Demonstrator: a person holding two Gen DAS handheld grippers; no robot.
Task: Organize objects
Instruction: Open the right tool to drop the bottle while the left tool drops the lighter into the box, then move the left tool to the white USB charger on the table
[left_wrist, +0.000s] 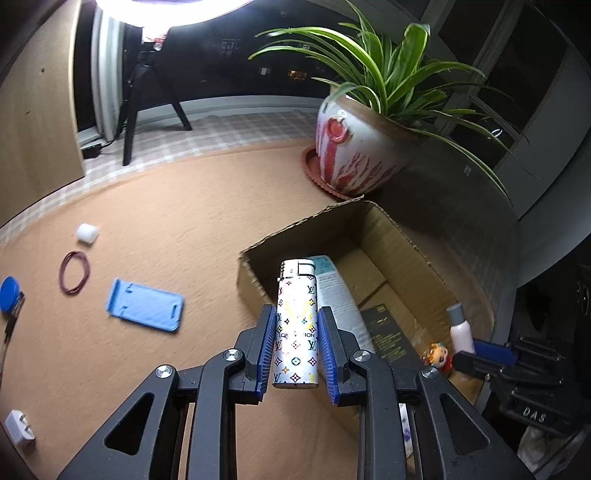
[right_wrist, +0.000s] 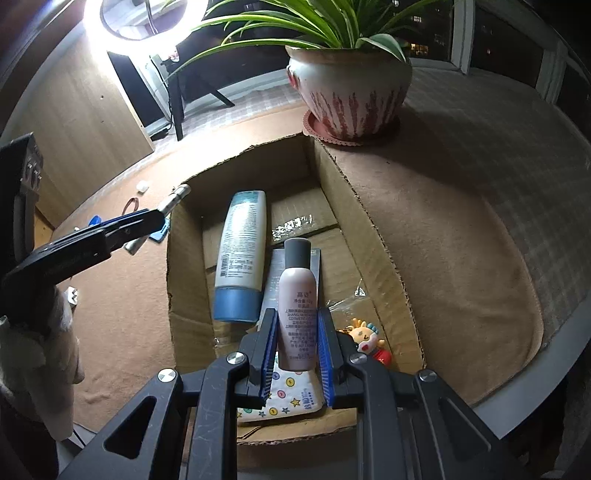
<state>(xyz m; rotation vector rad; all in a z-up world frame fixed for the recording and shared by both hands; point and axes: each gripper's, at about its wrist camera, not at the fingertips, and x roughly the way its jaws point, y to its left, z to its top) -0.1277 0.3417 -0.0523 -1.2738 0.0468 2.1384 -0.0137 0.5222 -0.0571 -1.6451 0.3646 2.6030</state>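
Cardboard box (right_wrist: 373, 236): I see it open on the tan mat (left_wrist: 177, 206), in front of the plant pot (right_wrist: 349, 92); it is where I am collecting things.
Already in the box: a white tube (right_wrist: 242, 251) with a blue cap, a dark flat card (right_wrist: 273, 273), a toy figure (right_wrist: 369, 338), a patterned pouch (right_wrist: 291, 391) and some clear wrap (right_wrist: 295, 225).
Left gripper (left_wrist: 297, 332): my fingers are clamped on a patterned lighter (left_wrist: 297, 317), held upright above the box's near-left wall, not yet inside it.
Right gripper (right_wrist: 297, 332): my fingers are closed on a pink bottle (right_wrist: 297, 314) with a grey cap, held over the box's near end, above the pouch.
Still out on the mat: a blue case (left_wrist: 146, 304), a red band (left_wrist: 75, 272), a white cap (left_wrist: 87, 233), a blue disc (left_wrist: 9, 293) at the left edge and a white plug (left_wrist: 20, 428).
Progress: I judge it roughly half done; five items are boxed, two are in my grippers, five lie loose.
Next, as I judge it: release the lighter and bottle into the box, then go back for the loose pieces.
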